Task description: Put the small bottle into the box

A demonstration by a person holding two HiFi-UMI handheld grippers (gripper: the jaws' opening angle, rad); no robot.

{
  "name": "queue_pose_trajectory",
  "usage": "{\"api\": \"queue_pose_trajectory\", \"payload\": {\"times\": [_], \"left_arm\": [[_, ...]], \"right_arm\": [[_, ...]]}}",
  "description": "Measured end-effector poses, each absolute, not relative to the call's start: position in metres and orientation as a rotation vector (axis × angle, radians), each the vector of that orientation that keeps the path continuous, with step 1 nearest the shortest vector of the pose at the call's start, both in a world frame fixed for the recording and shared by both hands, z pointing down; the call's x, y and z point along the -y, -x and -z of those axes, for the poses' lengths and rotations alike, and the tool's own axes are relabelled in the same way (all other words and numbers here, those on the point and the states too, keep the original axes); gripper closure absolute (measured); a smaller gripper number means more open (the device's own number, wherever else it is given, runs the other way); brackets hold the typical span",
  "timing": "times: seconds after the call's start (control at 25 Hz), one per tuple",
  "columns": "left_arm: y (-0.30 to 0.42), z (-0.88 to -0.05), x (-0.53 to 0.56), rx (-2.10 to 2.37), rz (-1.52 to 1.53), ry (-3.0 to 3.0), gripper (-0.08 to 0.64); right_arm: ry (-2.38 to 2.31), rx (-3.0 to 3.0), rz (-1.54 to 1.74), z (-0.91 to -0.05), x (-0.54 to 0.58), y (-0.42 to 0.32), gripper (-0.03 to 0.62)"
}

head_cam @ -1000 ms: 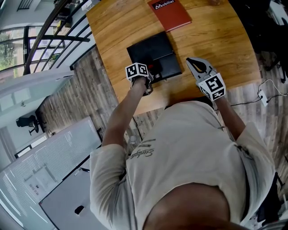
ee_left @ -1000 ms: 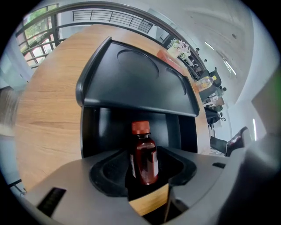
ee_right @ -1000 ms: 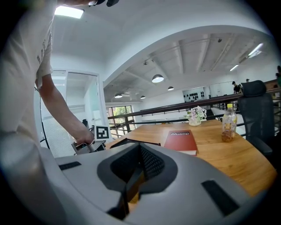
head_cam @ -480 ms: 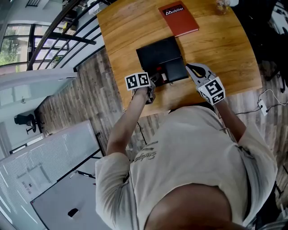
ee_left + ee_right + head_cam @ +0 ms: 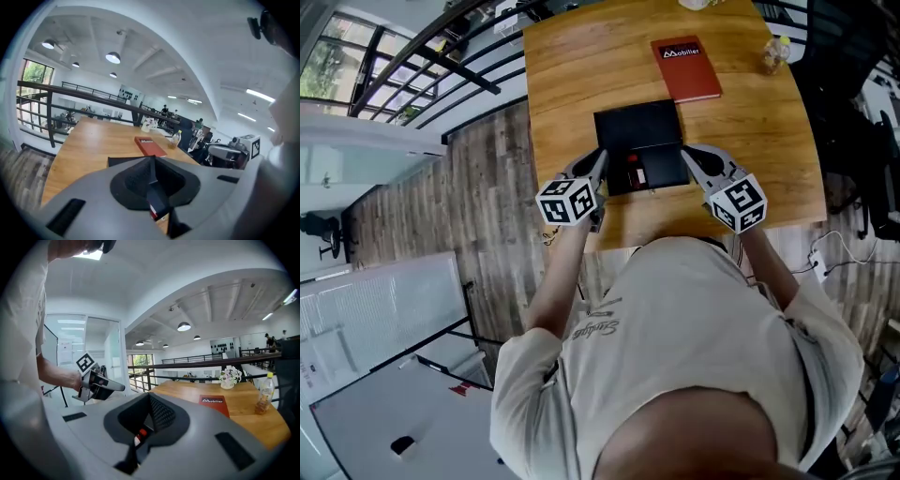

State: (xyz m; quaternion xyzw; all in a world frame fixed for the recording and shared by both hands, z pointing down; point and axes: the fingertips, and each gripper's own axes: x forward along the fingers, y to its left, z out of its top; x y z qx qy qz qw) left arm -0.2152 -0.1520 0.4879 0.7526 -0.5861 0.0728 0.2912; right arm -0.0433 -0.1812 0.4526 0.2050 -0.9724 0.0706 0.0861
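The small bottle, white with a red cap, is seen lying inside the open black box on the table; the left gripper and right gripper are closed and empty, flanking the box.

Wooden table on plank floor, black railing, round ceiling lamps.

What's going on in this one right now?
A person stands at a wooden table with a gripper in each hand. The small bottle, red-capped, appears to lie already in the open black box. The left gripper and right gripper hang at the box's near corners, both with jaws together and nothing between them.
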Motion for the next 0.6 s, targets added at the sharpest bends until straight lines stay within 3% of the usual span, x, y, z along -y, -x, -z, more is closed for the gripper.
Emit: {"api": "queue_pose_trajectory", "payload": {"times": [0.28, 0.6], "left_arm": [[0.243, -0.395, 0.138, 1.692, 0.162, -2.247, 0.523], [0.262, -0.347, 0.118, 1.772, 0.203, -2.398, 0.528]], "right_arm": [[-0.662, 2.995, -0.146, -0.395, 0.197, 0.059, 0.598], [-0.624, 3.033, 0.066, -0.345, 0.183, 0.063, 0.598]]}}
